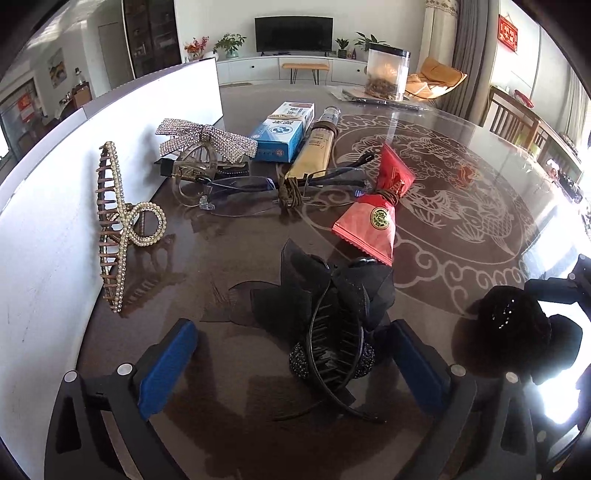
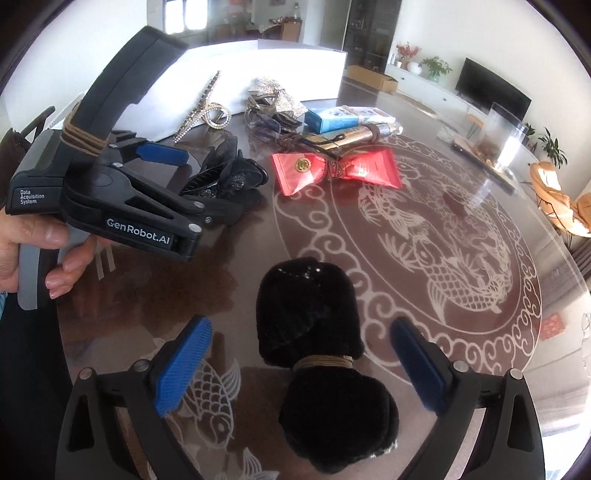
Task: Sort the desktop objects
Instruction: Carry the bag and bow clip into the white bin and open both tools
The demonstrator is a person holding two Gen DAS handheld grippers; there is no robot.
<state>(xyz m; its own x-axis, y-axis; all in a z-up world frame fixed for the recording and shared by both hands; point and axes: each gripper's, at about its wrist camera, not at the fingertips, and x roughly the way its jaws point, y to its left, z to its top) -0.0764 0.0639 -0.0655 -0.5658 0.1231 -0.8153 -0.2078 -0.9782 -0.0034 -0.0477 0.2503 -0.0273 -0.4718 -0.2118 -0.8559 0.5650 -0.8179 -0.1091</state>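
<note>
Black gauze from the bow hair claw [image 1: 328,317] lying between our wide left gripper [image 1: 291,365] could snag, while the black fluffy scrunchie [image 2: 317,354] sits unpressed between our half-open right gripper [image 2: 303,354].

I read this as home, living and dining room in one. Flat television [image 1: 289,34] on long white low cabinet [image 1: 258,68] at far wall, potted plants [image 1: 229,45] either side, small wooden bench [image 1: 305,67] in front. Grey curtain [image 1: 471,55] at window, red hanging plaque [image 1: 508,33] on wall, tan lounge chair [image 1: 437,79] beneath. Wooden dining chair [image 1: 511,116] pulled to worktop [image 1: 461,206], dark glass-topped with carved fish pattern. Dark glass-door cabinet [image 2: 371,33] behind, I see also.
</note>
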